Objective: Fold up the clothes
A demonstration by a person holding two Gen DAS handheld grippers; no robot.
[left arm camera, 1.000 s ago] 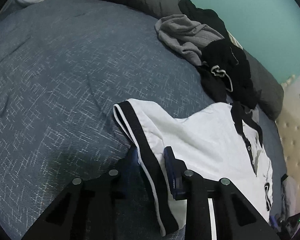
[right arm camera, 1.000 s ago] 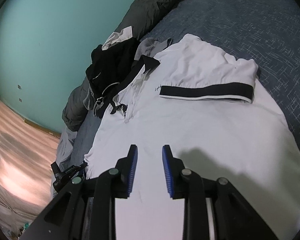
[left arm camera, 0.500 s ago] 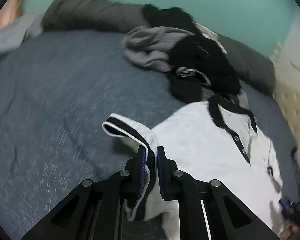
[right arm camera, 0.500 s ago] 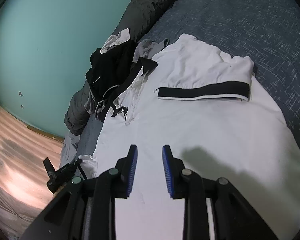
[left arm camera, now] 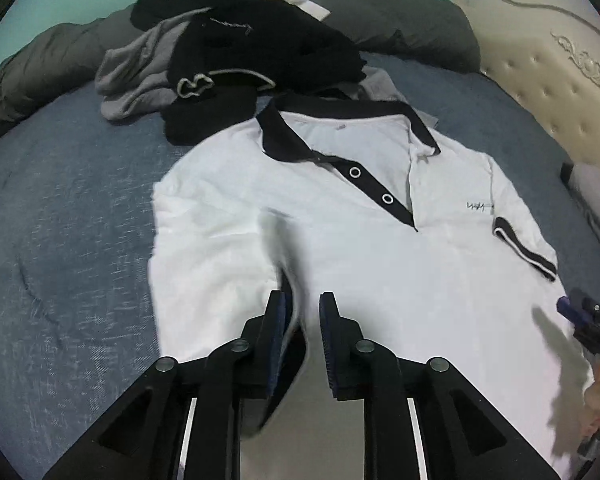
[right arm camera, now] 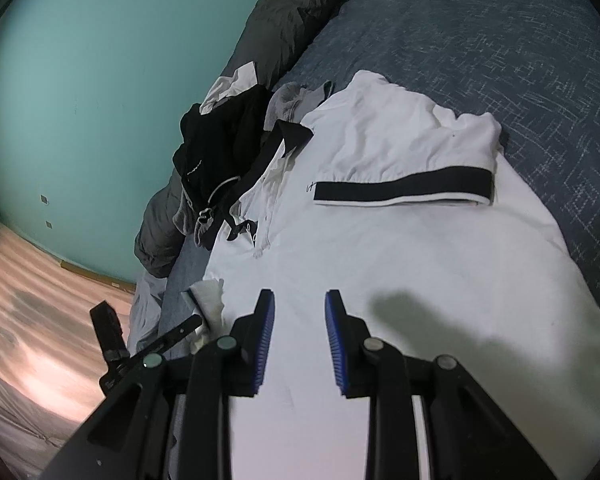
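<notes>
A white polo shirt (left arm camera: 380,260) with a black collar lies face up on the blue bedspread (left arm camera: 60,220). My left gripper (left arm camera: 302,320) hovers over its chest with the jaws opening. The near sleeve (left arm camera: 220,240) is folded inward, and its blurred black cuff (left arm camera: 290,344) hangs against the left pad without being pinched. In the right wrist view my right gripper (right arm camera: 300,320) stands open above the shirt's (right arm camera: 400,260) lower body, nothing between its pads. The other sleeve, with its black cuff (right arm camera: 404,190), lies folded across the chest.
A heap of black and grey clothes (left arm camera: 228,60) sits just past the collar, against a grey duvet roll (left arm camera: 400,20). A cream tufted headboard (left arm camera: 560,92) rises on the right. A wooden floor (right arm camera: 28,300) lies beyond the bed's edge, below a teal wall.
My left gripper shut on the sleeve's black cuff, carried it up and over onto the shirt's chest, and its jaws have parted. The right gripper has stayed put.
</notes>
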